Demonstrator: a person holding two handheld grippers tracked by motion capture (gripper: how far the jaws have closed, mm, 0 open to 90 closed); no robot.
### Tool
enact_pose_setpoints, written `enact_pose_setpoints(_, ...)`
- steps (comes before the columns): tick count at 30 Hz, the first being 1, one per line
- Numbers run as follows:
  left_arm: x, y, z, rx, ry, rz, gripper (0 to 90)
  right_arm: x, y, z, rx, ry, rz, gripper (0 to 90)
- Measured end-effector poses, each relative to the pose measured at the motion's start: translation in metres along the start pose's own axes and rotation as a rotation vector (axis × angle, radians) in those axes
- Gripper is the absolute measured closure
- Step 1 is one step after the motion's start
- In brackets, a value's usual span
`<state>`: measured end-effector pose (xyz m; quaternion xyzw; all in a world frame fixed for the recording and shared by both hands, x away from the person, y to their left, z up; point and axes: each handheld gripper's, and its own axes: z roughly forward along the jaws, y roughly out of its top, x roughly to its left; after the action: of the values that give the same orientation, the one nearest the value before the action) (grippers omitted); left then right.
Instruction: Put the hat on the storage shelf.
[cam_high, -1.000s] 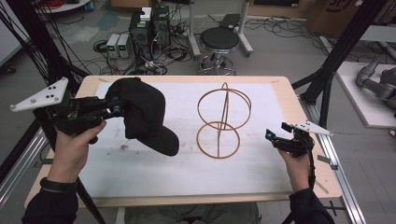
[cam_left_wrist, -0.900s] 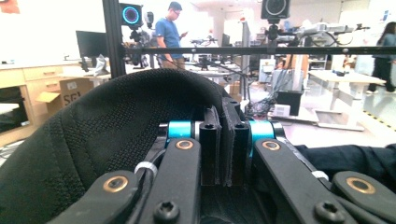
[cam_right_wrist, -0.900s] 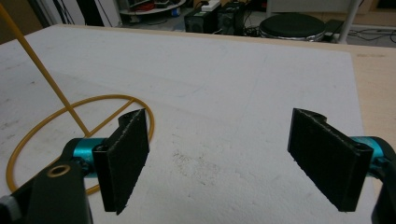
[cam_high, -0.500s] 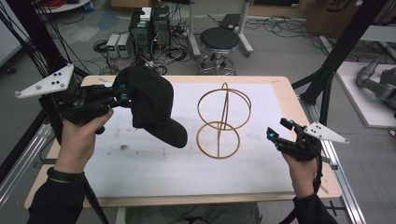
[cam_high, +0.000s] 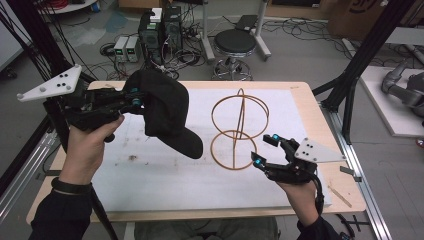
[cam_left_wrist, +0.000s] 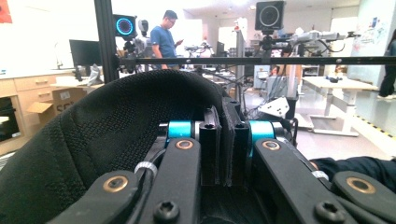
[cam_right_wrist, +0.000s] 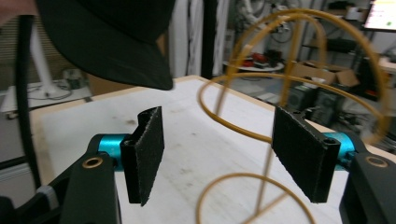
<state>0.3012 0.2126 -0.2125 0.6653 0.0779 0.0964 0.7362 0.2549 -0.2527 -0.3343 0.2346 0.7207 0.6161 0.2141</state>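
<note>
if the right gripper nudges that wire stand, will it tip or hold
The wire stand looks thin and hollow, so probably very light and likely to slide or tip on the white sheet if pushed. Its tall top hoop over a flat ring base suggests a high push would topple it. The open right gripper sits near the base ring, where a nudge would more likely slide it.

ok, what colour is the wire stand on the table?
Golden yellow wire stand, clearest in the high view.

I worked in a robotics lab: black frame struts (cam_high: 361, 56), floor cables (cam_high: 295, 35), electronics boxes (cam_high: 126, 48), benches (cam_left_wrist: 340, 88).
</note>
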Motion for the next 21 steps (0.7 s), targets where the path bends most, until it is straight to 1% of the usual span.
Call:
enact_pose_setpoints(3,0.000,0.001,0.002,-0.005,-0.004,-0.002,86.7,0.006,0.003,0.011,0.009,0.042,-0.004,33.7)
enact_pose_setpoints(5,0.000,0.001,0.003,-0.006,0.001,-0.001,86.7,0.012,0.006,0.019,0.018,0.075,-0.017,32.7)
enact_pose_setpoints(6,0.000,0.001,0.003,-0.008,-0.005,-0.004,86.7,0.014,0.007,0.025,0.023,0.095,-0.025,32.5)
enact_pose_setpoints(7,0.000,0.002,0.004,-0.006,-0.001,0.000,86.6,0.018,0.007,0.030,0.037,0.114,-0.030,32.2)
enact_pose_setpoints(10,-0.001,0.003,0.005,-0.009,0.000,-0.001,86.7,0.029,0.008,0.048,0.081,0.140,-0.081,31.8)
enact_pose_setpoints(12,-0.002,0.004,0.005,-0.009,-0.006,0.000,86.7,0.035,0.008,0.059,0.095,0.144,-0.110,31.7)
enact_pose_setpoints(13,-0.002,0.005,0.005,-0.010,-0.002,0.001,86.6,0.038,0.008,0.065,0.101,0.147,-0.117,31.6)
enact_pose_setpoints(15,-0.003,0.006,0.006,-0.015,-0.013,-0.003,86.7,0.042,0.009,0.075,0.109,0.144,-0.135,31.7)
enact_pose_setpoints(16,-0.003,0.006,0.006,-0.015,-0.009,0.000,86.6,0.043,0.009,0.079,0.112,0.141,-0.141,31.9)
enact_pose_setpoints(19,-0.004,0.008,0.006,-0.023,-0.022,-0.001,86.6,0.047,0.012,0.089,0.120,0.134,-0.158,34.8)
enact_pose_setpoints(20,-0.005,0.008,0.006,-0.025,-0.028,-0.004,86.6,0.048,0.012,0.091,0.120,0.126,-0.167,36.6)
enact_pose_setpoints(21,-0.005,0.008,0.006,-0.030,-0.032,-0.006,86.6,0.049,0.013,0.094,0.120,0.127,-0.175,38.6)
